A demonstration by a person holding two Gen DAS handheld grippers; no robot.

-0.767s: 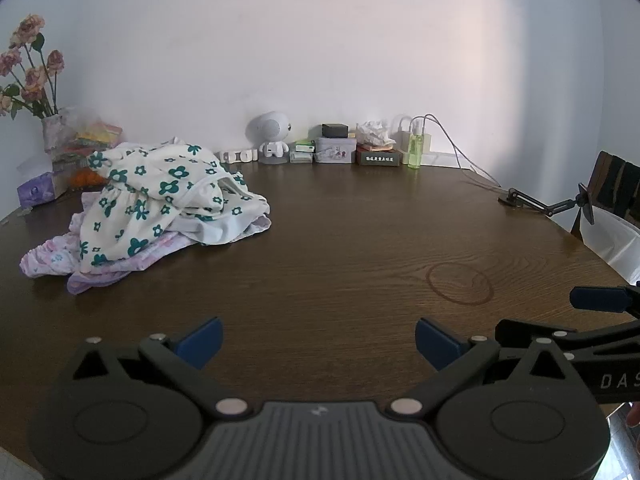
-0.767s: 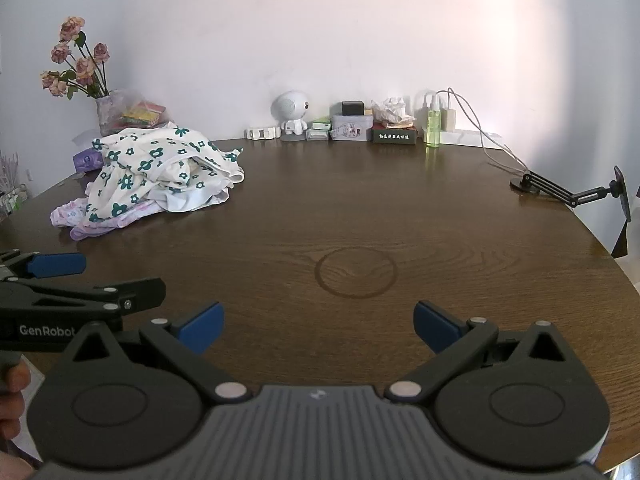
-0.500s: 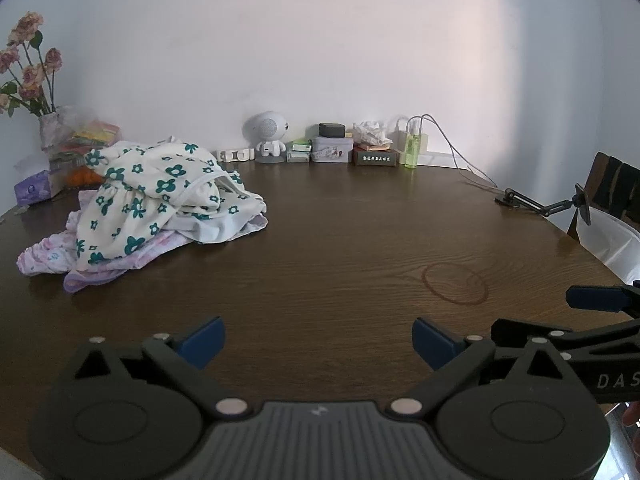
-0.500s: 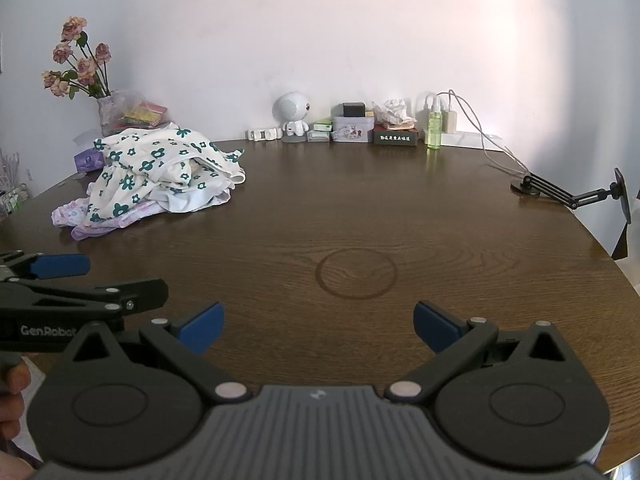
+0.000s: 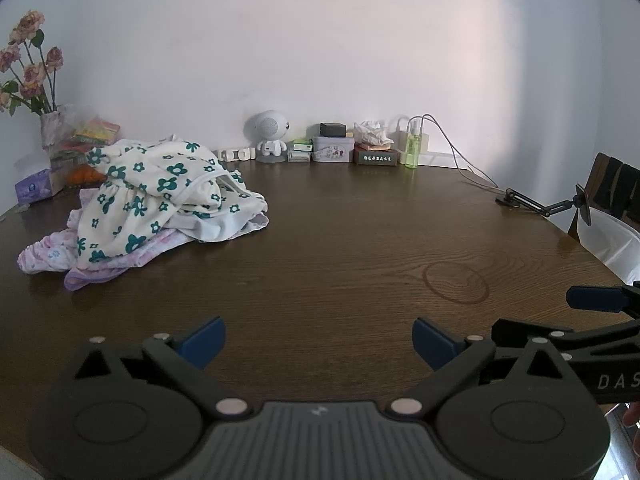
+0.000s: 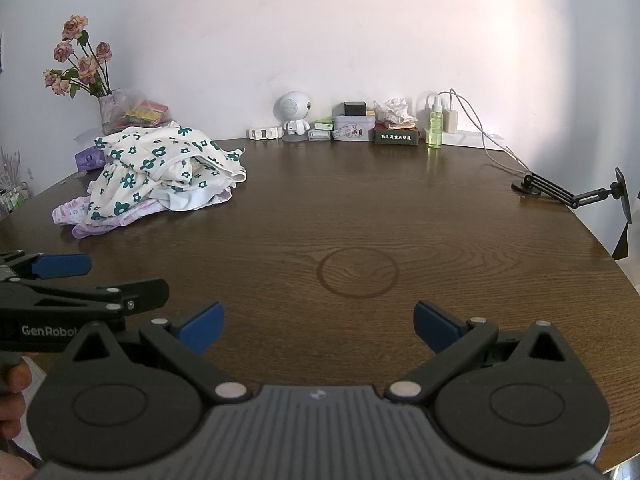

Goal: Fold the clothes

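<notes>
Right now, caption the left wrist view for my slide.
Open left claw over the bare wooden table, the unfolded clothes pile lying untouched at far left.

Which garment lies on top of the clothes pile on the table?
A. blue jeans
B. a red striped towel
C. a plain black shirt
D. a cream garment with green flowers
D: the cream garment with green flowers lies over the pale purple clothes.

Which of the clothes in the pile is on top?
The white one with green flowers lies on top. The pink one and the purple one poke out from under it.
</notes>
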